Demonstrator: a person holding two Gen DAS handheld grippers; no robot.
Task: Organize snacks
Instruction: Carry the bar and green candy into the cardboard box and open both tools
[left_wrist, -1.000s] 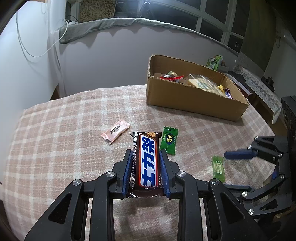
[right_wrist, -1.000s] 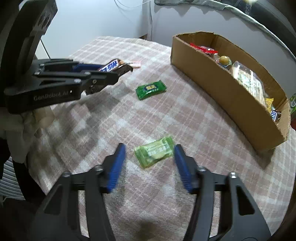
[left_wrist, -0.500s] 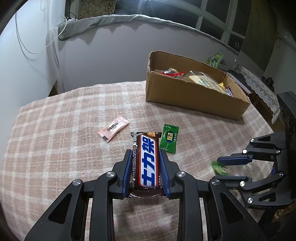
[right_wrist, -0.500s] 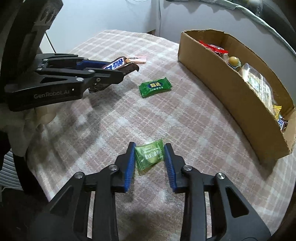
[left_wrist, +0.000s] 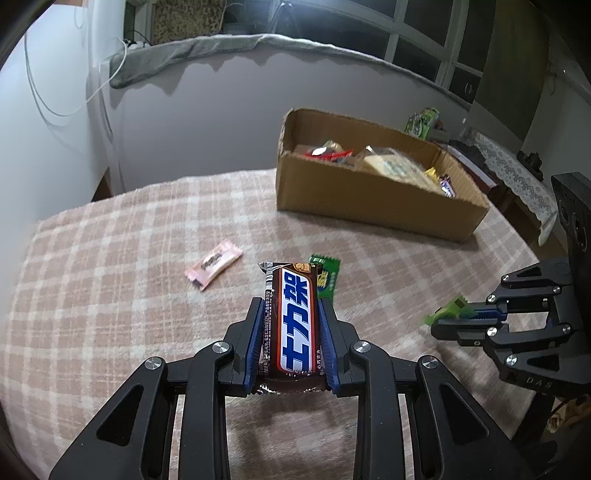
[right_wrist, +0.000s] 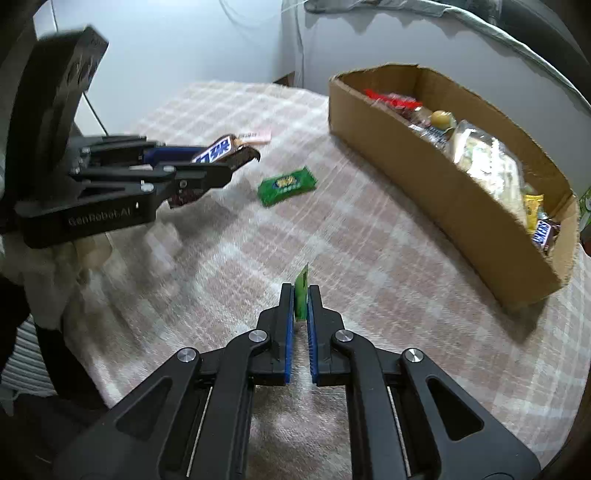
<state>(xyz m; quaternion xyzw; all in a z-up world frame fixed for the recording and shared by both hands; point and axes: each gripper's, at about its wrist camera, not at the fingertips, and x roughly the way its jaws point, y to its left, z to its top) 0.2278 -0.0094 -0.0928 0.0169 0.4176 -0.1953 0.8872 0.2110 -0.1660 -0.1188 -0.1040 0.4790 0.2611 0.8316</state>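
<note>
My left gripper (left_wrist: 291, 306) is shut on a brown chocolate bar (left_wrist: 291, 317) with a blue and white label, held above the checked tablecloth; it also shows in the right wrist view (right_wrist: 218, 149). My right gripper (right_wrist: 301, 291) is shut on a light green candy (right_wrist: 301, 291), pinched edge-up and lifted off the cloth; in the left wrist view the candy (left_wrist: 448, 308) sticks out of its fingers. A dark green candy (right_wrist: 287, 184) and a pink candy (left_wrist: 214, 264) lie on the cloth. A cardboard box (left_wrist: 373, 195) holding several snacks stands at the far right.
The table (left_wrist: 110, 295) has a pink plaid cloth and ends near a white wall. More snack packs (left_wrist: 423, 122) sit on a ledge behind the box. A lace-covered piece of furniture (left_wrist: 517, 173) stands to the right.
My right gripper closed on the light green candy and lifted it, turning it edge-up. My left gripper kept holding the chocolate bar and shifted slightly forward.
</note>
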